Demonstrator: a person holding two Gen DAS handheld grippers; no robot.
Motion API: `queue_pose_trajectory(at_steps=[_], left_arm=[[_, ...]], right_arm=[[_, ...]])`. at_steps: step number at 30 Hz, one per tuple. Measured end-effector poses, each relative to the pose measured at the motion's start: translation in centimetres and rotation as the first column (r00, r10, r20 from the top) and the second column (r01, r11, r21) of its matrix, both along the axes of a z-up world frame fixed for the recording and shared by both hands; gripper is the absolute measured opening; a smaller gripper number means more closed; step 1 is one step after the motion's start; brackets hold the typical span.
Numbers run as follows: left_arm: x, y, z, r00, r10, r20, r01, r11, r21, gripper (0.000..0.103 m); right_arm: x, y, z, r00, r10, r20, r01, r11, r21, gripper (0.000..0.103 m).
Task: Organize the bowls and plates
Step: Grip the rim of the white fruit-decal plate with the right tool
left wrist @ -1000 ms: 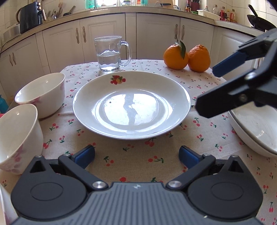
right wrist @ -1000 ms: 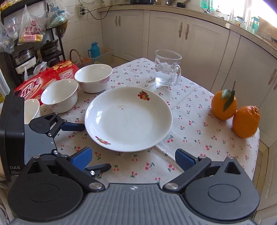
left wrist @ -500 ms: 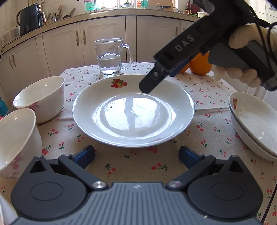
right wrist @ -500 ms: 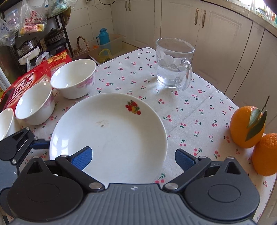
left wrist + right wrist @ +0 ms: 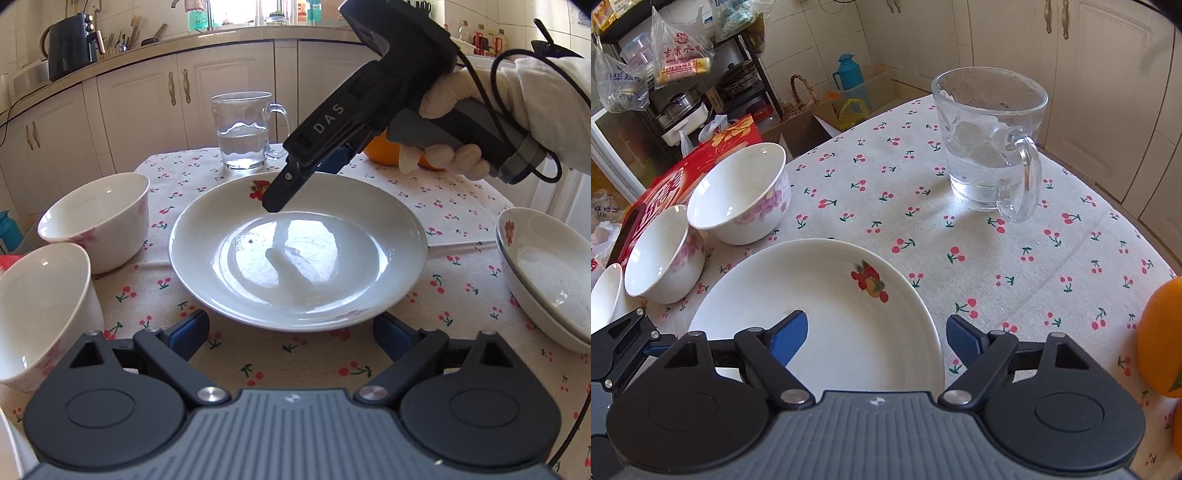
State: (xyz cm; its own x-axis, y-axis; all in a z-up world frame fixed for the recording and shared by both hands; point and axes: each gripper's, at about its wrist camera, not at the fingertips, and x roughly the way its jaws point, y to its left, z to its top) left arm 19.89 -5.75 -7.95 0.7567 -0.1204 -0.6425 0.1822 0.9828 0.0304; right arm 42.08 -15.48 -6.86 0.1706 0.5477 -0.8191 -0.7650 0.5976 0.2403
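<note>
A large white plate (image 5: 388, 229) with a fruit print lies in the middle of the cherry-print tablecloth; it also shows in the right wrist view (image 5: 849, 317). My left gripper (image 5: 290, 336) is open and empty, just in front of the plate's near rim. My right gripper (image 5: 875, 338) is open, over the plate's far right rim, one finger above the plate and one outside it. Two white bowls (image 5: 96, 218) (image 5: 33, 306) stand left of the plate. Stacked plates (image 5: 543, 273) lie at the right.
A glass mug of water (image 5: 243, 133) stands behind the plate, also in the right wrist view (image 5: 990, 140). Oranges (image 5: 1160, 332) sit at the table's right edge. A red box (image 5: 665, 188) lies beyond the bowls. Cabinets surround the table.
My right gripper has swung in from the right and come down over the plate's far rim. My left gripper has edged slightly closer to the plate.
</note>
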Motion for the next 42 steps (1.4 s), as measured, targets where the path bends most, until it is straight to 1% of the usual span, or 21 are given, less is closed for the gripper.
queue_pose_trajectory(at_steps=[2, 5, 10, 15, 23, 33, 42], left_arm=[[0.1, 0.0, 0.0, 1.000, 0.000, 0.000, 0.000, 1.000, 0.000, 0.091], [0.2, 0.0, 0.0, 1.000, 0.003, -0.001, -0.003, 1.000, 0.004, 0.090], [0.0, -0.2, -0.1, 1.000, -0.006, 0.007, 0.006, 1.000, 0.013, 0.090], [-0.1, -0.2, 0.0, 1.000, -0.025, 0.009, 0.025, 0.999, 0.021, 0.090], [-0.6, 0.1, 0.2, 0.998, -0.064, -0.008, 0.064, 0.998, 0.021, 0.090], [-2.4, 0.1, 1.2, 0.992, -0.121, -0.019, 0.122, 0.992, 0.024, 0.090], [-4.8, -0.1, 3.1, 0.984, -0.177, -0.006, 0.177, 0.983, 0.045, 0.090]], right_arm=[[0.3, 0.0, -0.2, 1.000, 0.010, -0.017, -0.010, 1.000, 0.008, 0.078], [0.6, 0.2, -0.4, 0.999, 0.036, -0.041, -0.035, 0.999, 0.018, 0.074], [1.0, -0.1, -0.4, 0.996, 0.049, -0.075, -0.046, 0.998, 0.036, 0.074], [0.9, -0.3, -0.4, 0.994, 0.062, -0.089, -0.059, 0.998, 0.036, 0.074], [-0.1, -1.1, -0.3, 0.993, 0.039, -0.108, -0.034, 0.998, 0.048, 0.075], [-2.5, -2.2, 0.2, 0.992, 0.001, -0.123, 0.007, 0.998, 0.064, 0.075], [-5.7, -3.9, 2.0, 0.993, -0.036, -0.110, 0.047, 0.994, 0.096, 0.075]])
